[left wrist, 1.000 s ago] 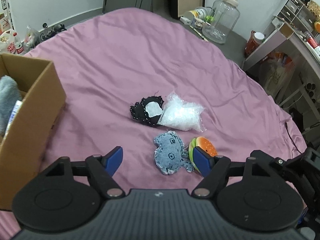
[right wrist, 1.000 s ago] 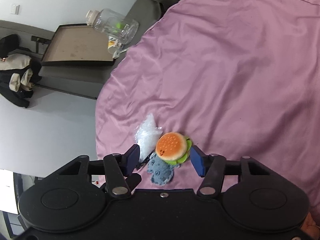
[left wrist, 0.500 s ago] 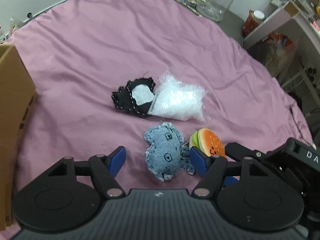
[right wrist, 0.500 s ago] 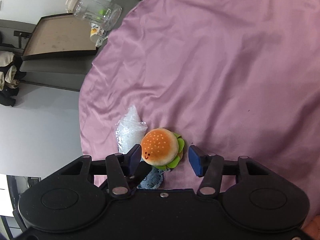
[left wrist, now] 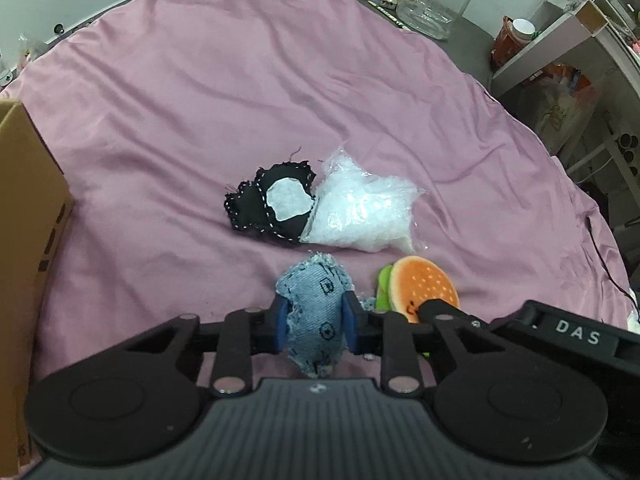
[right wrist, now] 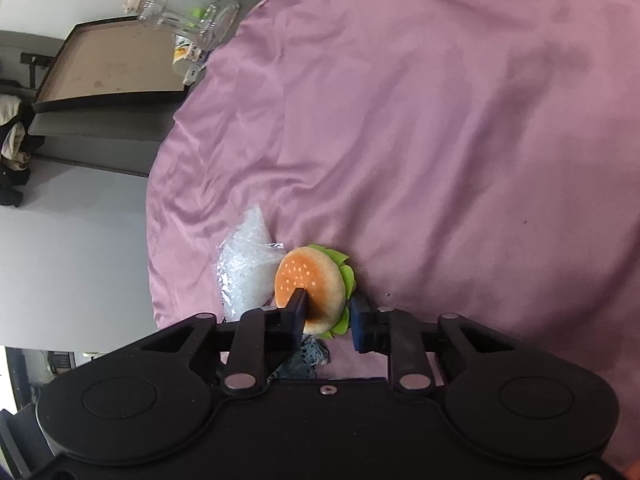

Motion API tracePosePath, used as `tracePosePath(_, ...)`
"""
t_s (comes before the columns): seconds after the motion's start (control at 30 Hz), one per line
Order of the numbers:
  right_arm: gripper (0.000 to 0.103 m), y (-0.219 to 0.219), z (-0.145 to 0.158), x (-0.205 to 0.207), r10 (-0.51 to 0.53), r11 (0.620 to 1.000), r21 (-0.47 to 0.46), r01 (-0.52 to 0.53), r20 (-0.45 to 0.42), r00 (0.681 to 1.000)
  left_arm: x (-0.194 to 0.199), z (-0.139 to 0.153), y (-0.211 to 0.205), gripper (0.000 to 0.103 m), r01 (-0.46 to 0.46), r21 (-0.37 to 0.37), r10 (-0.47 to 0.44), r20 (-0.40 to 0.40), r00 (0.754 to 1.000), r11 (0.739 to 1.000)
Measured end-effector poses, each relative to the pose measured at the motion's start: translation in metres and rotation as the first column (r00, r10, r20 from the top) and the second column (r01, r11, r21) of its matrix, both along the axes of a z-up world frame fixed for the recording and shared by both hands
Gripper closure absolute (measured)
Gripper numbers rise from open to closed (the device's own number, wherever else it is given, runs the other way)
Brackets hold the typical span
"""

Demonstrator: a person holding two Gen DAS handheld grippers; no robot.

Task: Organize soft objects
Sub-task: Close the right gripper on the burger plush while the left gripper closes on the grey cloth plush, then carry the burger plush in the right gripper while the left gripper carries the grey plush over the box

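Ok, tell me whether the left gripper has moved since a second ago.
Yes. The left gripper has gone forward and rightward: the cardboard box slid toward the view's left edge, and the fingers, open earlier, now clamp the denim toy.

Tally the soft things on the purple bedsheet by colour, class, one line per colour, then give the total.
Blue denim: 1, the denim plush, held in the left tongs
Orange with green: 1, the burger plush, held in the right tongs
Black with a white patch: 1, the black plush
Clear white: 1, the plastic bag
Total: 4
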State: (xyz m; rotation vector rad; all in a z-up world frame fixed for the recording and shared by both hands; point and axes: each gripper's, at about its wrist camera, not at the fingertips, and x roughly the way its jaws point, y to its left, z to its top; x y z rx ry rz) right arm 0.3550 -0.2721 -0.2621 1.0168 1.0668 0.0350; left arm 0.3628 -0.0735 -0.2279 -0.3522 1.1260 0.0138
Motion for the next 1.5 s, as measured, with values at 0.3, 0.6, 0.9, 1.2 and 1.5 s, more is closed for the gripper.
tracePosePath(0.3,0.086,-0.003,0.024,-0.016,0.009,0.999,-0.039,-0.007,0.059,0.998,-0.029,0.026,0.015,0.084,-0.024,-0.009,0.025,0.05,0.998,1.0)
tracePosePath(0.6,0.086,-0.008,0.063,-0.048,0.015,0.992,-0.122,0.001,0.131,0.991,-0.058,0.062,0.026,0.084,-0.039,-0.007,0.04,0.122,0.992,0.999)
tracePosePath(0.9,0.087,-0.005,0.089,-0.073,0.026,0.984,-0.178,0.007,0.188,0.982,-0.087,0.088,0.036,0.084,-0.042,-0.021,0.045,0.181,0.983,0.999)
tracePosePath(1.2,0.087,0.009,0.118,-0.091,0.074,0.974,-0.225,-0.016,0.252,0.965,-0.114,0.116,0.059,0.084,-0.056,-0.031,0.062,0.235,0.97,0.998)
tracePosePath(1.5,0.086,0.032,0.143,-0.104,0.118,0.965,-0.259,-0.04,0.292,0.949,-0.136,0.137,0.096,0.084,-0.115,-0.022,0.117,0.277,0.954,0.993)
